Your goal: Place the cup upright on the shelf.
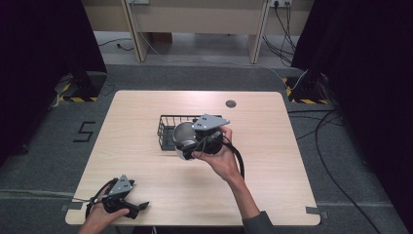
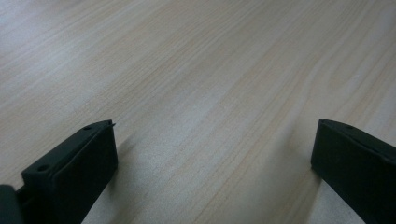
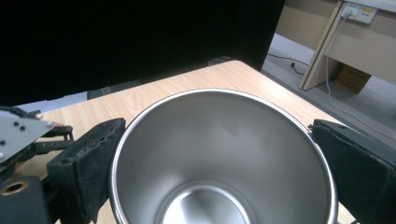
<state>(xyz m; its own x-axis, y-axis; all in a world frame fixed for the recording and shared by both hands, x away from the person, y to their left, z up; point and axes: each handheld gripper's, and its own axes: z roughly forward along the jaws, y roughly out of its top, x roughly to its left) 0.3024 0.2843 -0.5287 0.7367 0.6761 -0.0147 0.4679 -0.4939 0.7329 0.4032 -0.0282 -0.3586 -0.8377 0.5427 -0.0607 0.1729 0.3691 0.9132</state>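
right gripper (image 3: 219,154): I pinch the steel cup (image 3: 224,158) across its rim, held just in front of the basket (image 1: 168,127) | left gripper (image 2: 212,158): spread, empty, low over the table (image 2: 196,70), well apart from basket | advice: I think keep cup level, grip firm; rim may slip.

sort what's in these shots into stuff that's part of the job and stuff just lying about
In play, judging by what is handled:
- steel cup, gripped by the right claw beside the basket
- black wire basket
- left claw, open, low over the table, holding nothing

Lying about:
- round grommet near the table's far edge
- floor cables
- "5" floor mark
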